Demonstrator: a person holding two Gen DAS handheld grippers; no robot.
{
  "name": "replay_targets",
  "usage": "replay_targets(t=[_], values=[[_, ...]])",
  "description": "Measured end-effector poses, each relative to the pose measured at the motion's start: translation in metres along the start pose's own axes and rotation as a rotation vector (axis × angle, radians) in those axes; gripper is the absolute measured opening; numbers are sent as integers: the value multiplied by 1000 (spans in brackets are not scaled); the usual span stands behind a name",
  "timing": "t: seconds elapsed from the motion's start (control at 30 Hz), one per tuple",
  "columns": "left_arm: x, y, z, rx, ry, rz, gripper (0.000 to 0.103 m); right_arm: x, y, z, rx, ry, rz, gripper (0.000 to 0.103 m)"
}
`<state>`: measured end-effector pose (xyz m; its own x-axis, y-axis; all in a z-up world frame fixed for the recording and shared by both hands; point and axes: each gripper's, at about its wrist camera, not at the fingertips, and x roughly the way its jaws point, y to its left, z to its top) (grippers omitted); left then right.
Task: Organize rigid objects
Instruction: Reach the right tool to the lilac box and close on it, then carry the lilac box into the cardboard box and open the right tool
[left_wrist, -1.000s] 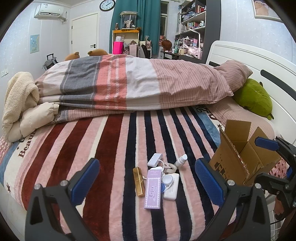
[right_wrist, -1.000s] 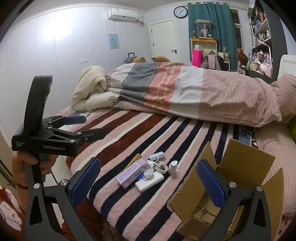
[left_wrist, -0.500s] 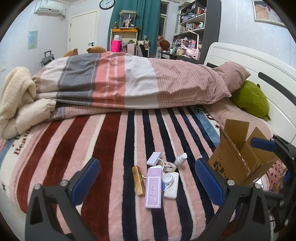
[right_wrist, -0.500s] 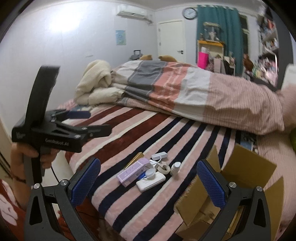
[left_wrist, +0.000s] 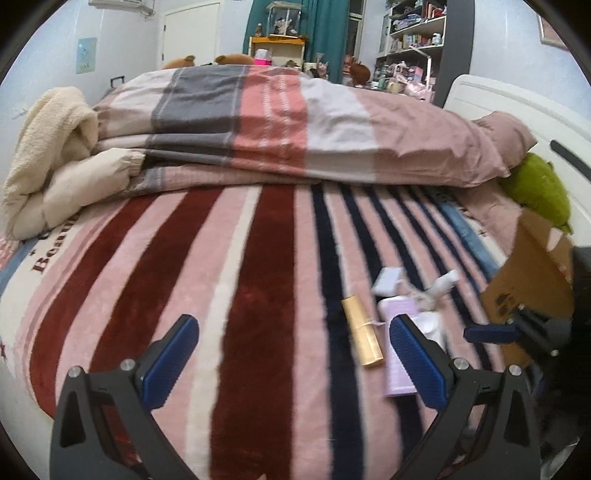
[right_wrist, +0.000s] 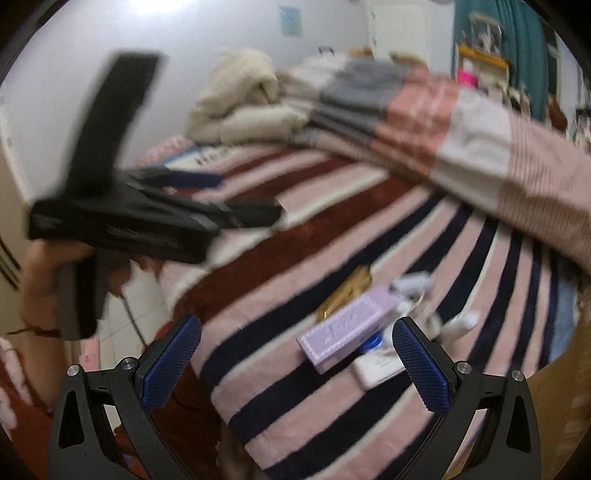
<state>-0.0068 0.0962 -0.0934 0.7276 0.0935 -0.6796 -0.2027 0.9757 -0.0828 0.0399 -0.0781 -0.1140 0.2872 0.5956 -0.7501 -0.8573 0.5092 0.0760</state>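
A person is holding two hand-held grippers over a striped bed, both with jaws spread wide and nothing between them. The small heap of rigid items is lying on the striped blanket (left_wrist: 266, 258) near the bed's front edge: a lilac box (right_wrist: 347, 328), a gold box (left_wrist: 361, 334) beside it, a white case (right_wrist: 376, 367) partly under the lilac one, a small white bottle (right_wrist: 461, 323) and a white adapter (left_wrist: 386, 278) with its cord.

The right gripper (right_wrist: 295, 363) is facing the heap almost head-on; the lilac box is sitting just ahead of and between its blue pads (right_wrist: 421, 365), its long axis running diagonally from lower left to upper right (so a square pinch across the narrow sides would seem to need a turn of the wrist). The left gripper (left_wrist: 291, 363) is pointing at bare blanket, the heap lying off toward its right finger. By this reading the right hand is the nearer one.

The open cardboard box (left_wrist: 532, 273), the likely destination, is standing on the bed to the right of the heap, close by.

The surface is soft plush, liable to give under a press. Behind are a folded striped duvet (left_wrist: 277, 122), a cream fleece bundle (left_wrist: 48, 147), a green plush toy (left_wrist: 539, 188) by the white headboard, teal curtains and cluttered shelves. The right wrist view is motion-blurred.
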Motion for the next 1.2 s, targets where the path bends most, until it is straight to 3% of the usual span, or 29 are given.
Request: replay_targets(t=[0.17, 0.27, 0.33, 0.37, 0.4, 0.47, 0.6, 0.77, 0.9, 1.1, 1.2], values=[[8, 10, -13, 40, -27, 55, 102, 55, -13, -21, 97, 42, -144, 87], [10, 14, -16, 40, -18, 46, 102, 67, -11, -19, 124, 21, -207, 86], [10, 16, -17, 39, -18, 38, 103, 69, -9, -17, 131, 20, -246, 74], [9, 16, -17, 41, -20, 35, 103, 69, -10, -16, 135, 34, -263, 53], [8, 15, -18, 42, -22, 32, 103, 66, -12, -17, 145, 53, -279, 43], [7, 15, -18, 40, -24, 17, 103, 55, -18, -21, 167, 62, -260, 39], [10, 12, -18, 24, 13, -52, 103, 38, -24, -25, 150, 86, -295, 38], [13, 5, -18, 30, 17, -136, 102, 51, -28, -23, 135, 147, -351, 43], [16, -4, -15, 44, 40, -230, 102, 53, -29, -25, 133, 135, -351, 33], [-2, -46, 17, 116, 11, -455, 100, -3, -22, -4, 113, -20, -172, 33], [-15, -74, 41, 163, -3, -559, 88, -35, -19, 13, 92, -89, -110, 33]])
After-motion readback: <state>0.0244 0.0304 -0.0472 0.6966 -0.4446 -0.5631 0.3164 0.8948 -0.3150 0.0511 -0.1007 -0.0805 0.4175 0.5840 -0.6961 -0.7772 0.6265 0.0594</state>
